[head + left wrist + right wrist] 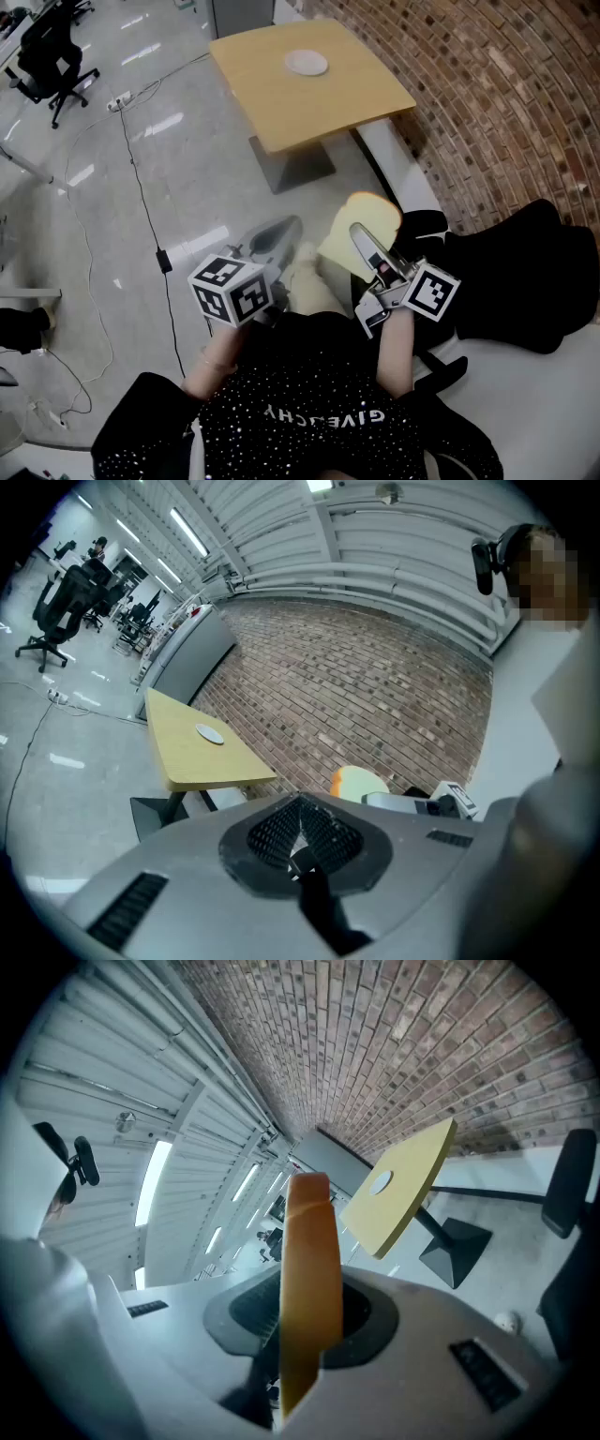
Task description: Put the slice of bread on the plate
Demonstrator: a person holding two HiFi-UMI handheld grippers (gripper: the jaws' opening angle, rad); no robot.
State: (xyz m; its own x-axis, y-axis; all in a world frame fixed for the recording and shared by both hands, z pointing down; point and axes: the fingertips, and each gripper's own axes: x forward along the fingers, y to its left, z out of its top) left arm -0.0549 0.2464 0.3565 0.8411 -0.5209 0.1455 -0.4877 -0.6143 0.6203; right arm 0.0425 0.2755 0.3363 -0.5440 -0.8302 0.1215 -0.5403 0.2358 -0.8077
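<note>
My right gripper (361,234) is shut on a slice of bread (364,230), pale with a tan crust, held on edge in the air in front of me. In the right gripper view the bread (307,1288) stands upright between the two jaws, edge toward the camera. A small white plate (307,63) lies on a light wooden table (328,103) some way ahead; it also shows as the plate (210,734) and the plate (381,1183). My left gripper (272,239) hangs beside the right one with its jaws together and nothing in them; the left gripper view shows its closed tips (298,841).
A brick wall (487,84) runs along the right. A white bench (525,394) with a black bag (525,281) sits at my right. A black cable (141,197) trails over the glossy floor, and an office chair (52,56) stands far left.
</note>
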